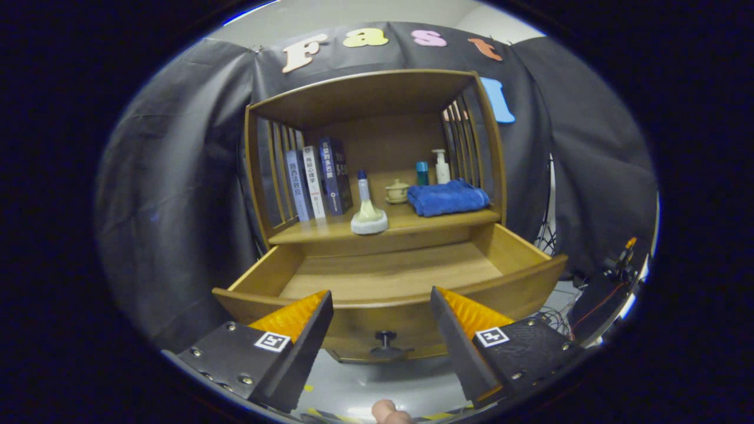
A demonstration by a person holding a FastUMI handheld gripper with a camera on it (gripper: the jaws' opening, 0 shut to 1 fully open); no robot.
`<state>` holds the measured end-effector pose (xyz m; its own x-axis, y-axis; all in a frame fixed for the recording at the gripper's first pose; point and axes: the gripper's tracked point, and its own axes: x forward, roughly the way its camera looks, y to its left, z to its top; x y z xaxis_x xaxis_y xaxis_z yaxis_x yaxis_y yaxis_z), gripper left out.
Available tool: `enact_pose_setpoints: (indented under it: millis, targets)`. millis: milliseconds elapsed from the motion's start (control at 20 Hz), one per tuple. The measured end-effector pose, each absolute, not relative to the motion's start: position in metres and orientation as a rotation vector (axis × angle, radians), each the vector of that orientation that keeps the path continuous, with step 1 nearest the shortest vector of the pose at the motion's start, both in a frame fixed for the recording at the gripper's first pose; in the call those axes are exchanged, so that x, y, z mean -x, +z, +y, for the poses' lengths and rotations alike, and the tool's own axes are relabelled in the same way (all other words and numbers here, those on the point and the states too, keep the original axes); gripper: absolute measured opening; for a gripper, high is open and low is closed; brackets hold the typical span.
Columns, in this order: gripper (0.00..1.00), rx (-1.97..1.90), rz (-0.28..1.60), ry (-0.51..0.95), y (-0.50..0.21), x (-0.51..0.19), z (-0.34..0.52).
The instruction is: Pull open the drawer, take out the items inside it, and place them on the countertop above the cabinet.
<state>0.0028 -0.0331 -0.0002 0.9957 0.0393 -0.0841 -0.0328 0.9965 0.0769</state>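
Observation:
The wooden cabinet's drawer [389, 277] is pulled out, and the part of its floor that I see is bare. Its dark knob [386, 340] sits on the drawer front, between my fingers and slightly beyond them. My gripper [382, 306] is open, holding nothing, with its fingertips in front of the drawer's front panel. On the countertop [330, 231] above the drawer stands a white brush-like item with a blue cap [369, 215], near the front edge. A folded blue towel [447, 197] lies to its right.
Several books [315, 182] stand upright at the countertop's left. A small lidded cup [397, 191], a teal bottle [422, 173] and a white pump bottle [441, 166] stand at the back. Cables and equipment [612, 277] lie right of the cabinet. A fingertip [389, 413] shows below the gripper.

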Motion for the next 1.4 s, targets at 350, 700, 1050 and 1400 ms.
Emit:
enact_pose_setpoints:
  millis: [350, 700, 1050, 1400]
  targets:
    - [0.98, -0.020, 0.067, 0.019, -0.041, -0.005, -0.038]
    - [0.99, -0.025, 0.104, 0.012, -0.070, -0.035, -0.025]
    - [0.98, 0.012, 0.038, -0.005, -0.070, -0.050, -0.019]
    - [0.99, 0.055, -0.016, -0.011, -0.068, -0.061, -0.018]
